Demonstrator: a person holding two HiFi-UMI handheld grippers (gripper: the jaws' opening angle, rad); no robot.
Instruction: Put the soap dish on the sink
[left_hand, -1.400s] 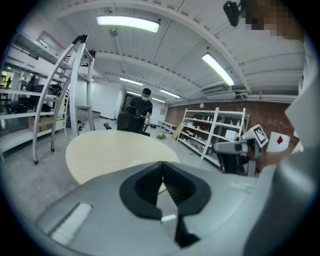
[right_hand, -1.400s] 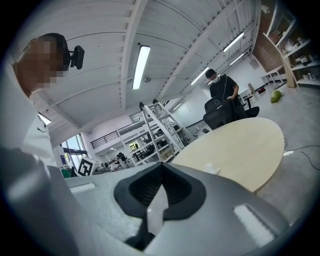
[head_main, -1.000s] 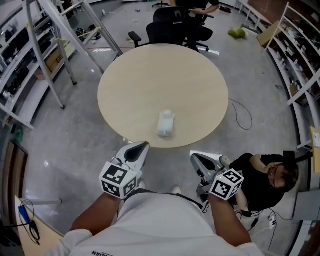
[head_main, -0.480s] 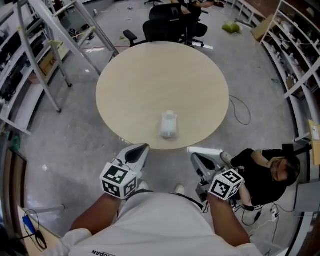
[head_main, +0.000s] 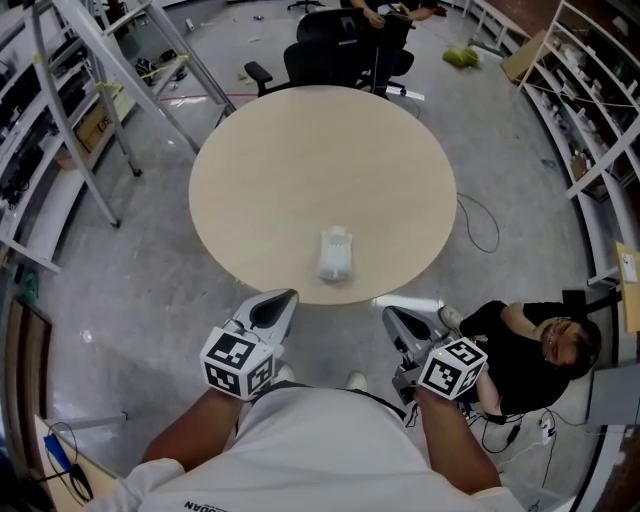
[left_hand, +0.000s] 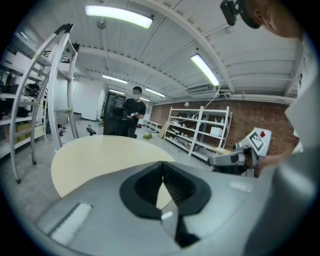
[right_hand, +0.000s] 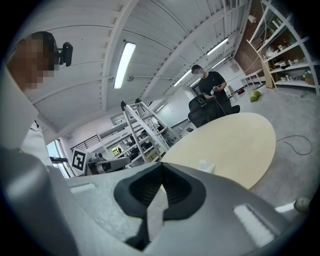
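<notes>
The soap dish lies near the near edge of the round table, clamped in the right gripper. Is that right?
Not clamped. The soap dish lies near the near edge of the round table, but free: the head view shows the right gripper shut on nothing, short of the table's edge.

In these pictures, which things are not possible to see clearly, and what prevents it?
- The white object on the table: too small in the head view and the right gripper view to tell its shape.
- Same object, left gripper view: does not show; the left gripper covers the near table edge with its own body.
- A sink: in no view.
</notes>
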